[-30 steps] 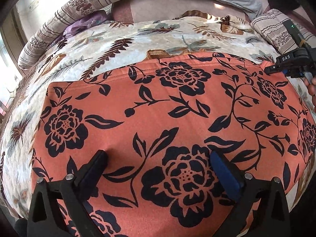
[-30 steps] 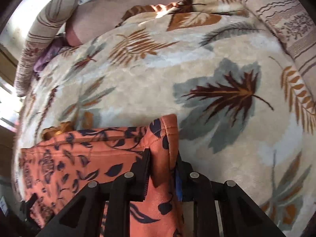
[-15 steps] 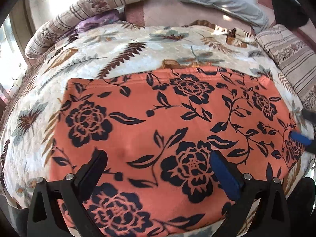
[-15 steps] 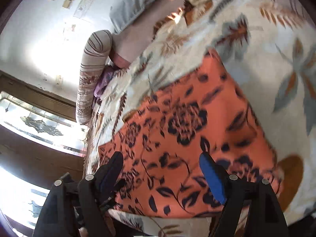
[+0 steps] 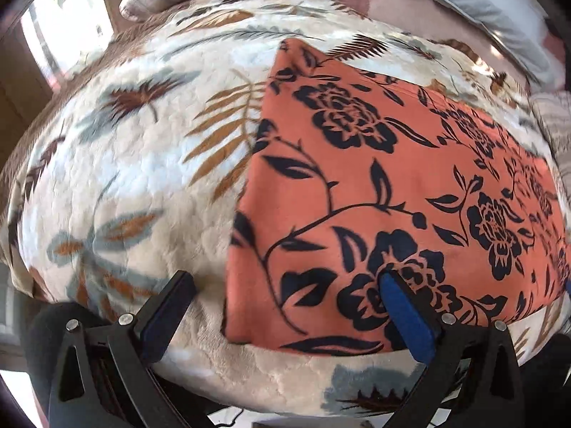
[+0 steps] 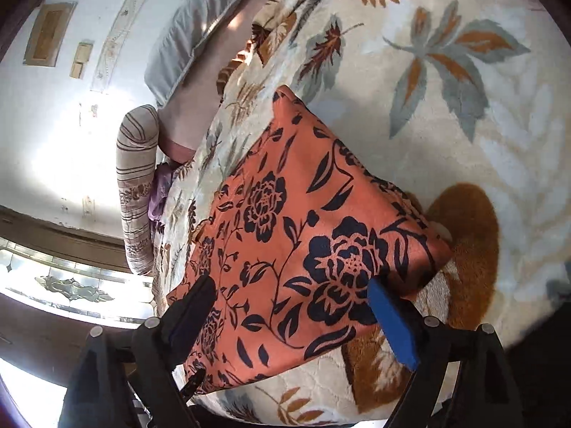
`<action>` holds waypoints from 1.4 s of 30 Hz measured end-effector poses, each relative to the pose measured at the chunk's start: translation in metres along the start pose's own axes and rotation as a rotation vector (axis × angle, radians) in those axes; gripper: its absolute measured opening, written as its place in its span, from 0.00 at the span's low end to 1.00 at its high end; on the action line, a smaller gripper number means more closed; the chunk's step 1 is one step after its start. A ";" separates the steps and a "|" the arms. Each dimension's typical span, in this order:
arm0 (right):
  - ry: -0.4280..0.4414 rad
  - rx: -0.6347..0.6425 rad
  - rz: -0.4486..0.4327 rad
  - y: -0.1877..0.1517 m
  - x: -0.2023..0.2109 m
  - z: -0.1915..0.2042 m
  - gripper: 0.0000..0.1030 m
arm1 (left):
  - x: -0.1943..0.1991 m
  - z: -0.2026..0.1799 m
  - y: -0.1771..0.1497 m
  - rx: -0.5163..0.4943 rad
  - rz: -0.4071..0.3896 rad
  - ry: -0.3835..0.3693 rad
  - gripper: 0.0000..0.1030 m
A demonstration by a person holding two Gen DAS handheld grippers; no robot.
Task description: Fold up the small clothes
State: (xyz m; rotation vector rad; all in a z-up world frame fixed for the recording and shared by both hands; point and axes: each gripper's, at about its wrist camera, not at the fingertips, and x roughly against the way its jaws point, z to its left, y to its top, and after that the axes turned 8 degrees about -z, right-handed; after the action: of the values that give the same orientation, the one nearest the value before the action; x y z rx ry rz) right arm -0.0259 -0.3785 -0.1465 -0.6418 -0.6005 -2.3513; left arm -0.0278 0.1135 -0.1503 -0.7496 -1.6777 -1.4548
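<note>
Garment (image 5: 392, 185): 1 piece, flat on the blanket (image 5: 135, 185), which covers the bed. Bolster (image 6: 137, 192): at the blanket's far edge, by the wall. Pillow (image 6: 200, 32): beyond the blanket, beside the bolster, apart from the garment.

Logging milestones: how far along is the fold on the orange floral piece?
Done: orange floral garment lies flat on the leaf-print blanket, apparently folded at least once. In hand: nothing; right gripper has just been opening, jaws apart above the cloth; left gripper is open too. Left: probably another fold.
</note>
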 end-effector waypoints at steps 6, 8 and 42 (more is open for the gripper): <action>-0.007 -0.039 0.006 -0.020 0.028 -0.009 0.87 | 0.038 0.001 0.009 -0.019 -0.142 0.075 1.00; -0.033 -0.110 0.009 -0.020 0.028 -0.028 0.87 | 0.045 -0.011 0.018 -0.034 -0.171 0.046 1.00; -0.088 -0.087 -0.092 0.017 -0.019 -0.024 0.88 | -0.010 -0.128 0.032 -0.202 -0.065 -0.034 1.00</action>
State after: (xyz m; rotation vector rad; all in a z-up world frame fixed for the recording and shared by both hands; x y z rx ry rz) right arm -0.0083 -0.3956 -0.1721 -0.7757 -0.5810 -2.4563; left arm 0.0268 -0.0061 -0.1365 -0.8391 -1.6090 -1.6845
